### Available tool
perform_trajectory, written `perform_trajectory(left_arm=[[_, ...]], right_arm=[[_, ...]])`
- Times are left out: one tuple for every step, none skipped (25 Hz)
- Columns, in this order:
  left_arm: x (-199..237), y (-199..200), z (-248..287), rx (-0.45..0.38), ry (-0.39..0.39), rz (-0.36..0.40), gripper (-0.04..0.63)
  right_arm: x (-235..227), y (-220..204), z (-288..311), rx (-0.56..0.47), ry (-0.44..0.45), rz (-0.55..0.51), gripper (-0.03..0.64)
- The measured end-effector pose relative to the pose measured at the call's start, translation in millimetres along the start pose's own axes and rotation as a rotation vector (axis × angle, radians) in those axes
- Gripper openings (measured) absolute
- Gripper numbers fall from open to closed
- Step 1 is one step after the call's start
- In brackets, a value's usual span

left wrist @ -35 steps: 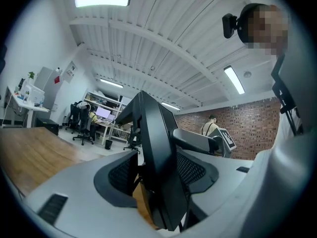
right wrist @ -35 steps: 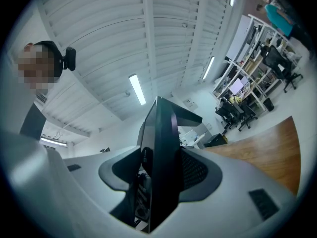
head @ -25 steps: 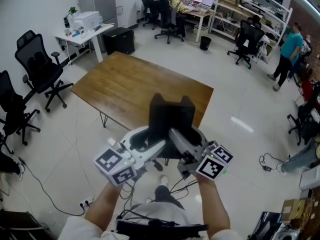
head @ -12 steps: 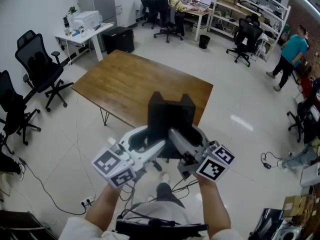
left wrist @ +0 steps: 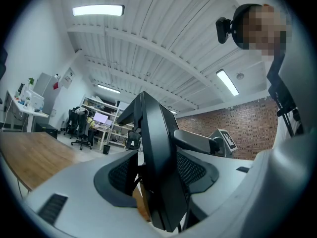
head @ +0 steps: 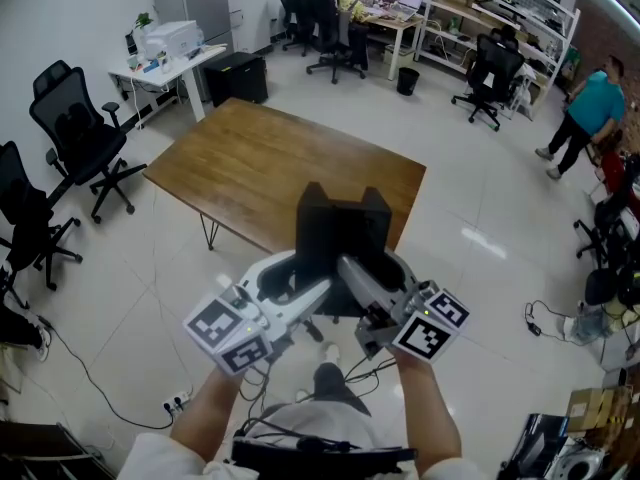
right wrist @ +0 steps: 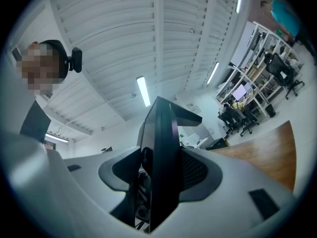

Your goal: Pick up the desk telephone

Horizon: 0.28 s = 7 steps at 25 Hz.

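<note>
Head view shows the telephone (head: 340,238) lifted clear of the wooden table (head: 250,163), hanging in the air over the pale floor (head: 130,298) close to the person's chest. It stands on edge as a dark slab with two raised corners at the top. That suits a grip from both sides, since each pair of tongs can close across its thin dimension rather than its broad face.

The left gripper (head: 295,293) comes in from the left and the right gripper (head: 372,286) from the right, and their tips meet around the lower part of the body. In the left gripper view the black slab fills the gap between the jaws, with the meshed pads against it on either side. The right gripper view shows the same, so both tongs are clamped on the telephone.

Sharing the load between two grips probably keeps an awkward, cabled thing from swinging or twisting. Both grippers point a little upward, which helps cradle the weight. The pick-up looks done, and the tabletop is bare.
</note>
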<state>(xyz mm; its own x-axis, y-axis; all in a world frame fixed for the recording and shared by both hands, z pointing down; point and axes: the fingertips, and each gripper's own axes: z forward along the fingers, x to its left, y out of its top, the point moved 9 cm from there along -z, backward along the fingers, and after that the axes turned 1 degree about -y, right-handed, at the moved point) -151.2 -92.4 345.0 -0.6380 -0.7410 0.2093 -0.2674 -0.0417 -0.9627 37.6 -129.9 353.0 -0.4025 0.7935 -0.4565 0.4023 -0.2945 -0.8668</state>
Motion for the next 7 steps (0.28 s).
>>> perform_trajectory(left_arm=[[0.5,-0.5,0.0,0.001,0.000,-0.001,0.244],[0.9,-1.1,0.0,0.003,0.000,-0.003,0.244],[1.4,-1.9,0.1,0.004,0.002,-0.005,0.244],[1.7,-3.0,0.2,0.006,0.004,-0.007,0.244],[1.9,-4.3,0.4,0.008,0.005,-0.009,0.244],[2.0,-5.6,0.7,0.010,0.007,-0.012,0.244],[2.1,-7.0,1.1,0.012,0.008,-0.014,0.244]], right_arm=[[-0.3,-0.4,0.2,0.000,0.000,0.001,0.236],[-0.9,-1.0,0.3,0.000,-0.001,0.002,0.236],[-1.6,-1.8,0.2,0.002,-0.002,0.004,0.236],[-2.5,-2.7,-0.1,0.003,-0.004,0.007,0.236],[-3.5,-3.7,-0.5,0.005,-0.006,0.011,0.236],[-4.5,-4.8,-1.1,0.006,-0.008,0.015,0.236],[-5.6,-5.8,-1.7,0.007,-0.010,0.020,0.236]])
